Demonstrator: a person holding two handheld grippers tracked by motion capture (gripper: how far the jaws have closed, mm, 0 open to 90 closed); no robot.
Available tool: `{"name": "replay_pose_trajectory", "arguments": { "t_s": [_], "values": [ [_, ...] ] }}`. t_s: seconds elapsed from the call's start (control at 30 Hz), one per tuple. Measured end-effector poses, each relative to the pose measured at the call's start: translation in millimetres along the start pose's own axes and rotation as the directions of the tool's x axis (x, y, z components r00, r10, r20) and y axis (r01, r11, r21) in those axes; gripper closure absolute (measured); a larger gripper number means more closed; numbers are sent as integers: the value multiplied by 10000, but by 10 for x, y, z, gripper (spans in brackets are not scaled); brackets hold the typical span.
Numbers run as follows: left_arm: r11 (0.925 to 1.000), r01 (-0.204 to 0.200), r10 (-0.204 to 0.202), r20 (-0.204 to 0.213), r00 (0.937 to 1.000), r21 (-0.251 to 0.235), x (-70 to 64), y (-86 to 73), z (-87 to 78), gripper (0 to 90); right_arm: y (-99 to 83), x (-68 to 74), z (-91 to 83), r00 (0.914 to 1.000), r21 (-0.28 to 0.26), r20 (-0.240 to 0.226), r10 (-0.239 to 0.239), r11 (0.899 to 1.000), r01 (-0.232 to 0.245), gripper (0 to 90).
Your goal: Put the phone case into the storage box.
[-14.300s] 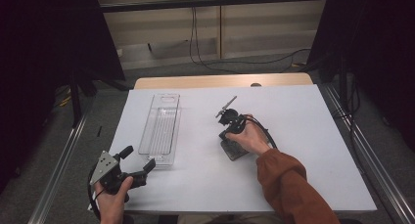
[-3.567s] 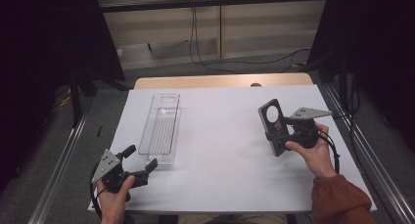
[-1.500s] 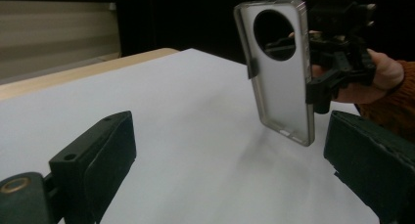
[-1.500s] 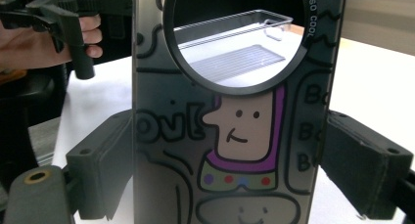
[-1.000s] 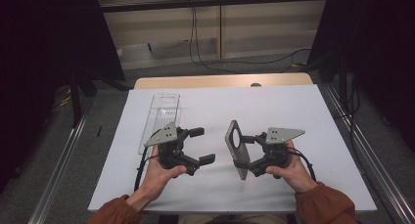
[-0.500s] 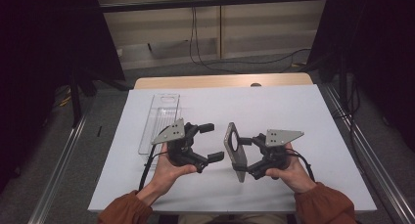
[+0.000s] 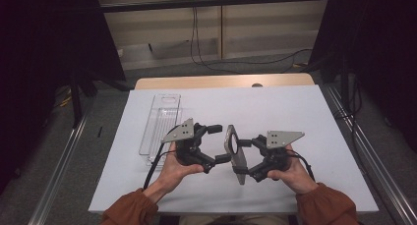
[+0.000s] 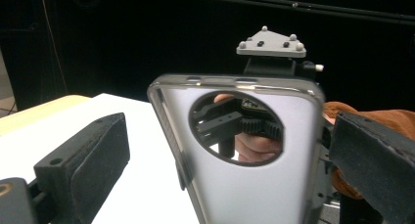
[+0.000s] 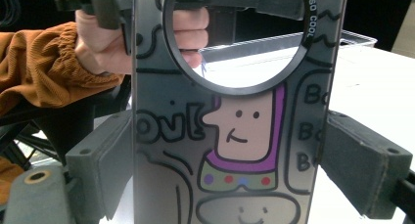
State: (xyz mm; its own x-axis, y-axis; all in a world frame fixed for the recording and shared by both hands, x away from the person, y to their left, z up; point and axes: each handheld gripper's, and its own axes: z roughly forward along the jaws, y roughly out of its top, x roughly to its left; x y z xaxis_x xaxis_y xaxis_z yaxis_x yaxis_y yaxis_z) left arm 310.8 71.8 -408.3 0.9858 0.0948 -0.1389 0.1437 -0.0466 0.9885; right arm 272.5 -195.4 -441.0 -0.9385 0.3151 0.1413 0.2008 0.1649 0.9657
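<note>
My right tool (image 7: 244, 157) grips the phone case (image 7: 236, 154) by its long edges, upright above the desk (image 7: 295, 117) at mid-frame; my left tool (image 7: 218, 144) is spread wide, one jaw to each side of the case, not touching.

The case looks light and thin, likely flexible with smooth, slippery faces, so I judge the rims beside the round camera hole the best place to hold. In the right tool's view (image 9: 230, 136) its lower end is cut off at the bottom. The clear tray (image 7: 160, 129) left of centre is hard to read; I cannot tell its contents.
</note>
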Motion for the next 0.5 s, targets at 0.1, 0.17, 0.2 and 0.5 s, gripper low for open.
{"name": "replay_pose_trajectory", "arguments": {
  "t_s": [0.1, 0.17, 0.2, 0.5],
  "values": [
    [9999, 79, -79, 77, 9999, -65, 12, -8, 8, 19, 4, 4, 19, 10000, -4, -97, -1, 10000, 1, 118],
    [10000, 72, -72, 214, 9997, -3, 20, -17, 18, 22, 6, 4, 33, 9998, 4, -220, -41, 10000, 41, 118],
    [9999, 108, -108, 276, 9996, -11, 18, -23, 28, 23, 8, 9, 37, 9997, 19, -255, -27, 10000, 28, 118],
    [9997, -254, 255, 682, 9973, -22, -18, 29, 113, 28, 36, 45, 40, 9979, 8, -632, -132, 9999, 133, 118]
  ]
}}
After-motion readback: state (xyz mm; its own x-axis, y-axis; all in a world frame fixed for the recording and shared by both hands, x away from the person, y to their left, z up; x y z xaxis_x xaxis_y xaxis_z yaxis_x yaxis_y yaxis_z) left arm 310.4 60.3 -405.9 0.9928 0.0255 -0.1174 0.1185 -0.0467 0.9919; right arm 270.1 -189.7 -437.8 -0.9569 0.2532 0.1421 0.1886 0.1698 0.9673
